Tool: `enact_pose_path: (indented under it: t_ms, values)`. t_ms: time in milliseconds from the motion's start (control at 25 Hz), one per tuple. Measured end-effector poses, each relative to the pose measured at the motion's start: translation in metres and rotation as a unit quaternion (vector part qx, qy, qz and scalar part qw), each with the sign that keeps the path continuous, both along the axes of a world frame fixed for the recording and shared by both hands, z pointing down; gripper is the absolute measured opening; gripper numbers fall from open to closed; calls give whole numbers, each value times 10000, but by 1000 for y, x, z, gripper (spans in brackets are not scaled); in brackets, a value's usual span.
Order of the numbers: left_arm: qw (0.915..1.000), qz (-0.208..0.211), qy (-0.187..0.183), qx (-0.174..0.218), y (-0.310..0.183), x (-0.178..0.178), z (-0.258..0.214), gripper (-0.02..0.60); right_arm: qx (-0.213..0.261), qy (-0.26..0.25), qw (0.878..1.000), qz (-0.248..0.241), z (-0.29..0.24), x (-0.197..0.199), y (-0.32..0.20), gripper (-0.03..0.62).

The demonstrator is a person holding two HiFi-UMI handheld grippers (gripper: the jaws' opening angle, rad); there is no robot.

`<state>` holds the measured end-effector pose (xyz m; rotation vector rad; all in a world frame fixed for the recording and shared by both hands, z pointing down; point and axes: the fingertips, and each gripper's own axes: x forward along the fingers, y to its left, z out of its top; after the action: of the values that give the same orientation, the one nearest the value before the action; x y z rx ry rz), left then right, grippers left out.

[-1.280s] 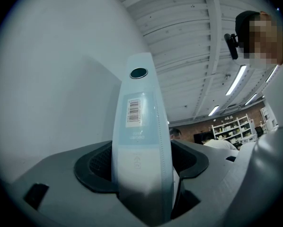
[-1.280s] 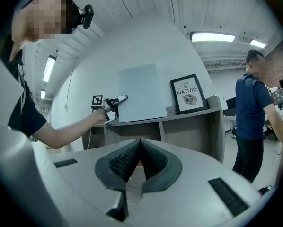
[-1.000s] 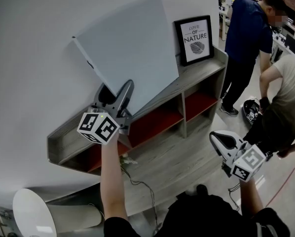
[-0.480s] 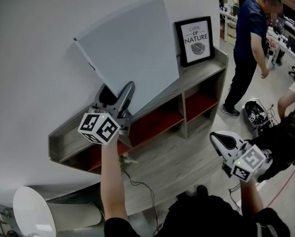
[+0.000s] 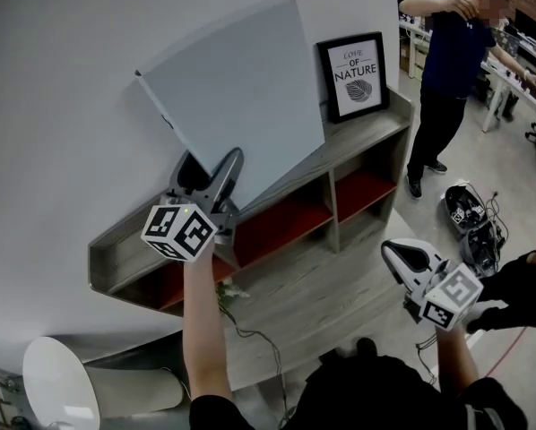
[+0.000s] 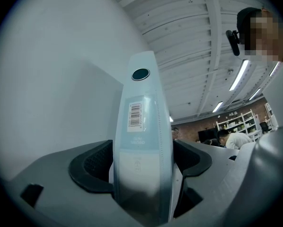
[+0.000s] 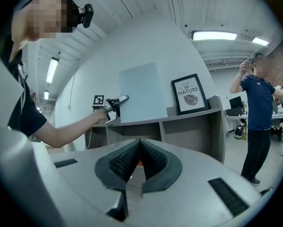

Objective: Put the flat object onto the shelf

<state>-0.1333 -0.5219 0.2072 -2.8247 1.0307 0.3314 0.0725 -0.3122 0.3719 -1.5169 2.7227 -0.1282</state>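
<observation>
The flat object (image 5: 237,106) is a large pale grey panel that stands on its lower edge on top of the wooden shelf (image 5: 358,137) and leans back on the white wall. My left gripper (image 5: 212,161) straddles its lower left corner. Its jaws are opening, and the panel's edge with a barcode label (image 6: 141,141) runs between the pads, which stand close to both faces. From the right gripper view, the panel (image 7: 142,92) and the left gripper (image 7: 115,100) show on the shelf top (image 7: 189,115). My right gripper (image 5: 401,256) hangs low at the right, shut and empty (image 7: 139,143).
A framed leaf print (image 5: 353,73) leans on the wall at the shelf's right end, close to the panel's right edge. A person in a dark shirt (image 5: 447,70) stands beyond the shelf. Gear with cables (image 5: 470,213) lies on the floor. A white round seat (image 5: 60,392) is at the lower left.
Both grippers and the panel stay where they were. The person in the dark shirt has straightened up and raised an arm; the crouching person at the right has moved mostly out of view.
</observation>
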Motion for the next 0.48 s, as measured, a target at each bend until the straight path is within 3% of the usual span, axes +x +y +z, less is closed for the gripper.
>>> enact_pose_path:
  t_ms: [480]
  values:
    - [9996, -264, 31, 75, 5, -3, -6, 410, 30, -12, 10000, -80, -2, 5, 0, 11]
